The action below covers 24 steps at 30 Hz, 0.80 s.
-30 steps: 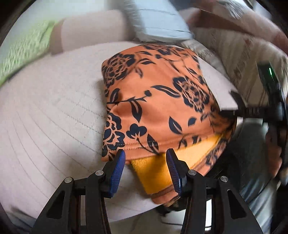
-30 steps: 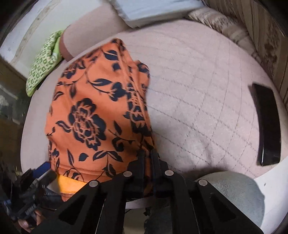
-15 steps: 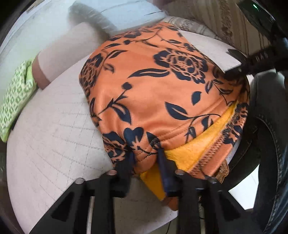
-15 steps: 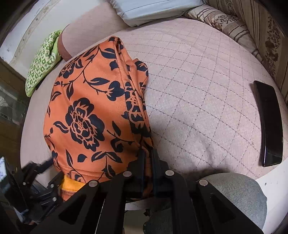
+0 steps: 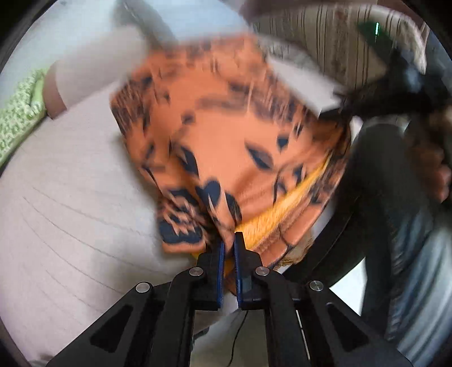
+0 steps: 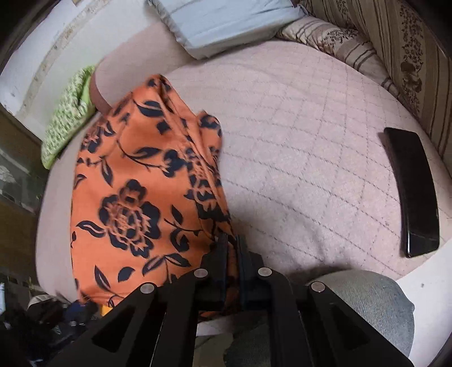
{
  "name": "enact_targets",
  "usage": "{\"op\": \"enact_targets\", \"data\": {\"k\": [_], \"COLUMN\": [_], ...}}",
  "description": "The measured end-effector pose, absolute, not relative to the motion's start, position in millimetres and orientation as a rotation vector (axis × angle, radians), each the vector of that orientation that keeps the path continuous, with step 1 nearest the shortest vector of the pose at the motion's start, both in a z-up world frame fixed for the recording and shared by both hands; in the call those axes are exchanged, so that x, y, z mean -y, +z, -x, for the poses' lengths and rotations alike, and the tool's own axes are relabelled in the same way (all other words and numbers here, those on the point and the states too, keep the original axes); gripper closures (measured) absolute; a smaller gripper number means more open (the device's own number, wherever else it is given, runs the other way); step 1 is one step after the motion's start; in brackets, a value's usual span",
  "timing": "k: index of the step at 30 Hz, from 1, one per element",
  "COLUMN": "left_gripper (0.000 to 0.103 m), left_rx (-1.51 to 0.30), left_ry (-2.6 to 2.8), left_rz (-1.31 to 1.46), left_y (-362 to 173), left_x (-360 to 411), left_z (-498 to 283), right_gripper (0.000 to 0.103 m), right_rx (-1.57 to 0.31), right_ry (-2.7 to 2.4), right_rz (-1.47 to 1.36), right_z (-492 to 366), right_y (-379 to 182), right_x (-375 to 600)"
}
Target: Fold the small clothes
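At the bed's near edge, both our tongs, left tongs [image 5: 229, 243] and right tongs [image 6: 230, 248], clench the orange garment [image 6: 132, 192]; uneven lifting could skew the fold.

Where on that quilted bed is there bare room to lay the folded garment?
The widest bare stretch of quilted cover lies between the orange floral garment and the black phone. Crowded toward the pillows and green cloth.

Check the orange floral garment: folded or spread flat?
Neither fully: the orange floral garment lies bunched, its right edge doubled over, near hem pinched by both tools, left tool and right tool.
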State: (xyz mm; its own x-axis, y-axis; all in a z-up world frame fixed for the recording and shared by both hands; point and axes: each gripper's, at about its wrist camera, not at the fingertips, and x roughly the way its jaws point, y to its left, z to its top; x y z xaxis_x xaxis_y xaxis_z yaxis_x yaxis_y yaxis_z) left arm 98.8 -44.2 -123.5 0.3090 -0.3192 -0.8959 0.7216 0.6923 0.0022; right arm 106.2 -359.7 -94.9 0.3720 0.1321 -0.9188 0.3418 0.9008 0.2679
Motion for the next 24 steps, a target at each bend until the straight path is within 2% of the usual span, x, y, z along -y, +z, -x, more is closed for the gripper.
{"op": "enact_targets", "data": {"k": [2, 5, 6, 7, 8, 9, 10, 11, 12, 17, 20, 21, 22, 23, 24], "left_gripper": [0.098, 0.097, 0.095, 0.09, 0.079, 0.072, 0.058, 0.053, 0.052, 0.049, 0.05, 0.05, 0.05, 0.05, 0.05], "left_rx": [-1.078, -1.107, -1.099, -1.089, -1.079, -1.067, -1.052, -1.036, -1.028, -1.086, -1.188, -1.201, -1.209, -1.212, -1.215], "left_ry": [-0.708, -0.744, -0.777, -0.821, -0.863, -0.879, -0.883, -0.881, -0.872, -0.668, -0.613, -0.608, -0.592, -0.574, -0.573], "left_rz": [-0.464, -0.401, -0.369, -0.333, -0.302, -0.279, -0.25, -0.201, -0.158, 0.069, 0.268, 0.298, 0.329, 0.356, 0.381], "left_y": [-139, -118, -109, -99, -88, -79, -71, -62, -57, -66, -92, -95, -98, -102, -105], "left_x": [46, 38, 33, 28, 24, 20, 16, 9, 3, -17, -22, -22, -22, -22, -21], "left_z": [-103, -104, -102, -99, -96, -95, -96, -102, -107, -175, -223, -233, -243, -254, -262], "right_gripper": [0.095, 0.088, 0.082, 0.071, 0.067, 0.054, 0.04, 0.034, 0.031, 0.031, 0.04, 0.054, 0.077, 0.088, 0.094], "right_rx": [-1.222, -1.197, -1.173, -1.126, -1.094, -1.043, -1.022, -0.992, -0.971, -0.957, -0.984, -0.989, -0.995, -1.006, -1.024], "right_ry": [-0.15, -0.126, -0.096, -0.037, -0.008, 0.033, 0.048, 0.07, 0.091, 0.179, 0.177, 0.169, 0.153, 0.142, 0.121], "right_rz": [-0.451, -0.432, -0.44, -0.459, -0.461, -0.452, -0.442, -0.43, -0.425, -0.534, -0.626, -0.622, -0.617, -0.627, -0.637], "right_z": [-109, -104, -102, -98, -97, -98, -100, -105, -113, -192, -223, -228, -230, -229, -226], "right_y": [-98, -88, -81, -70, -62, -49, -42, -32, -25, -35, -55, -61, -68, -77, -84], "right_x": [360, 359, 359, 360, 359, 360, 360, 360, 362, 374, 385, 387, 388, 389, 391]}}
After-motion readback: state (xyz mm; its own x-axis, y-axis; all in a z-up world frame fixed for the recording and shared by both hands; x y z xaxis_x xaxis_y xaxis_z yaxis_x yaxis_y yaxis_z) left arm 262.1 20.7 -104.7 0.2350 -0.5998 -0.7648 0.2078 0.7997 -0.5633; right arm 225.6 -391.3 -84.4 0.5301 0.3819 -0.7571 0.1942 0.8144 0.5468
